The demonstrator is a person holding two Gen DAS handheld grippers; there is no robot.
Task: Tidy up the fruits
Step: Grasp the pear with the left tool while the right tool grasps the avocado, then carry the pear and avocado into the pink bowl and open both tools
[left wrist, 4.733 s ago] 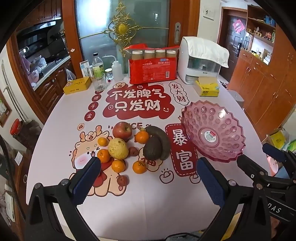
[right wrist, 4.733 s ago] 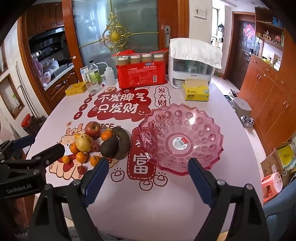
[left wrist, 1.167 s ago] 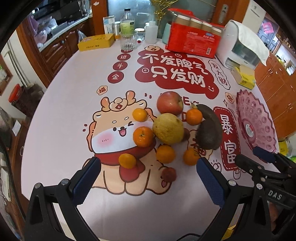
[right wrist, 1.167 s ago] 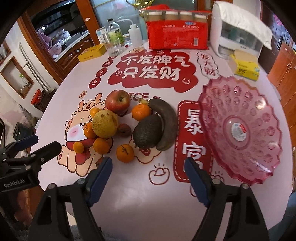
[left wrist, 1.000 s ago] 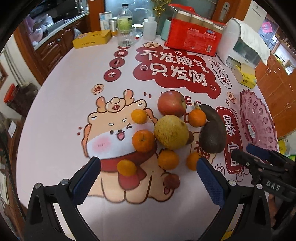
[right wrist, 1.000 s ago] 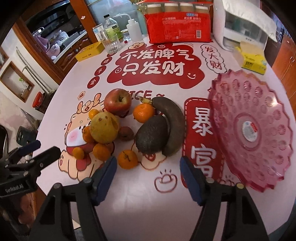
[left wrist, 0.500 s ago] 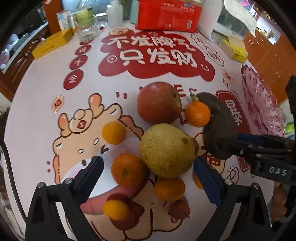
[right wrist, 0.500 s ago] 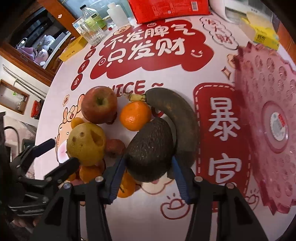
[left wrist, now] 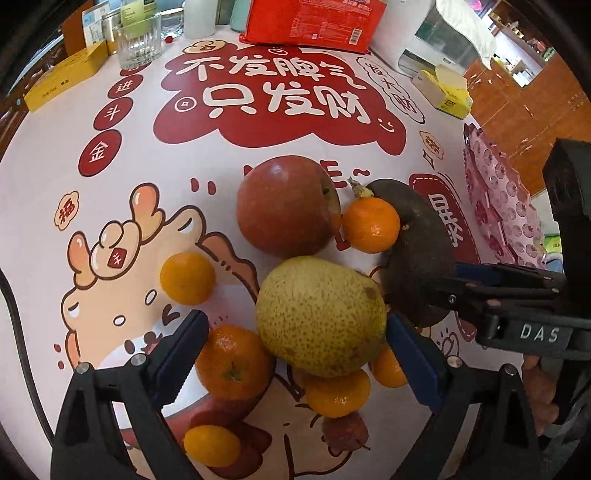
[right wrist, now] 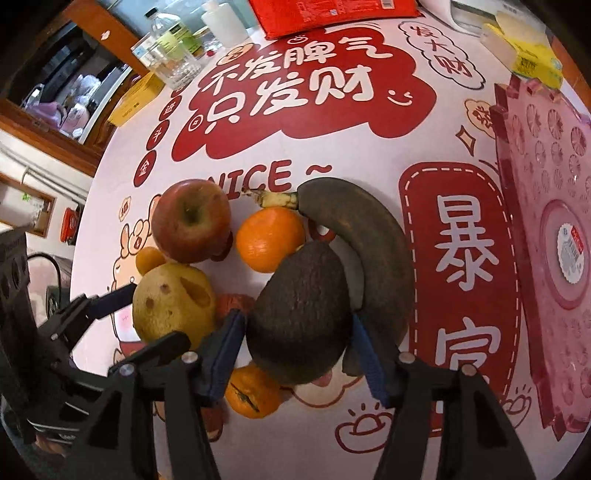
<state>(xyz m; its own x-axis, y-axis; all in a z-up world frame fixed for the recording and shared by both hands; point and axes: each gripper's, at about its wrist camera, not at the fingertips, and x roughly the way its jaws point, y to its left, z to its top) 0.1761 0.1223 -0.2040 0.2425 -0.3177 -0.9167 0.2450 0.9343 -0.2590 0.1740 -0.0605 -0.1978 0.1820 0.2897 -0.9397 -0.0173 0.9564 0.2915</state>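
A heap of fruit lies on the printed tablecloth. My left gripper (left wrist: 295, 354) is open, its blue pads on either side of the yellow-green pear (left wrist: 320, 316), near but not closed on it. My right gripper (right wrist: 301, 354) has both pads against the flanks of the dark avocado (right wrist: 301, 314). A red apple (left wrist: 286, 205), a dark overripe banana (right wrist: 365, 243) and several tangerines, one (right wrist: 271, 238) between apple and banana, crowd around. The pink scalloped fruit plate (right wrist: 546, 206) lies to the right, holding no fruit.
At the table's far side stand a red carton (left wrist: 314, 20), a glass (left wrist: 137, 44), a yellow box (left wrist: 62, 79) and a tissue pack (left wrist: 445, 90). Wooden cabinets stand beyond the plate.
Both grippers have moved down and forward into the fruit heap. The left one now straddles the pear; the right one has narrowed onto the avocado.
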